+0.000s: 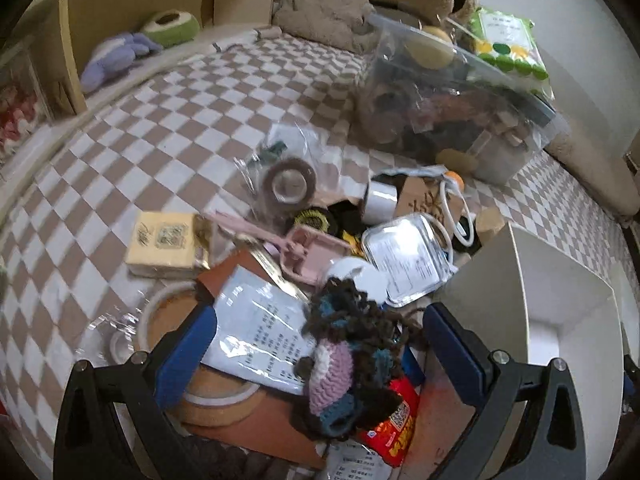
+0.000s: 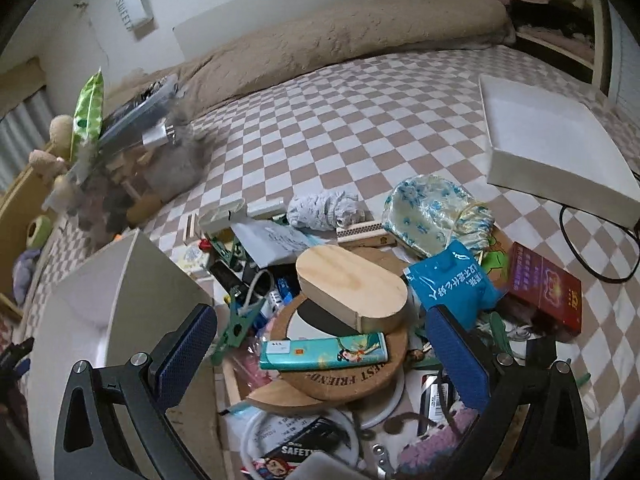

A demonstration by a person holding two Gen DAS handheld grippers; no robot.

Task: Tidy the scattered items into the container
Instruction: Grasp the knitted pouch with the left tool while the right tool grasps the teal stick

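Note:
A heap of small items lies on the checkered bedspread. In the left wrist view my left gripper (image 1: 320,344) stands open over a crocheted purple, teal and brown yarn piece (image 1: 348,356) and a printed paper packet (image 1: 260,332); neither pad touches them. The white container (image 1: 560,280) stands just to the right. In the right wrist view my right gripper (image 2: 322,354) is open above a teal packet (image 2: 322,350), a cork disc (image 2: 344,380) and an oval wooden box (image 2: 352,288). The white container (image 2: 120,292) is at its left.
A clear bin (image 1: 460,112) stuffed with things sits at the back of the left view, with a brown tape roll (image 1: 290,184) and a yellow box (image 1: 164,244) nearer. The right view holds a shallow white box (image 2: 552,140), a red box (image 2: 544,292), a blue packet (image 2: 452,284) and a black cable (image 2: 592,256).

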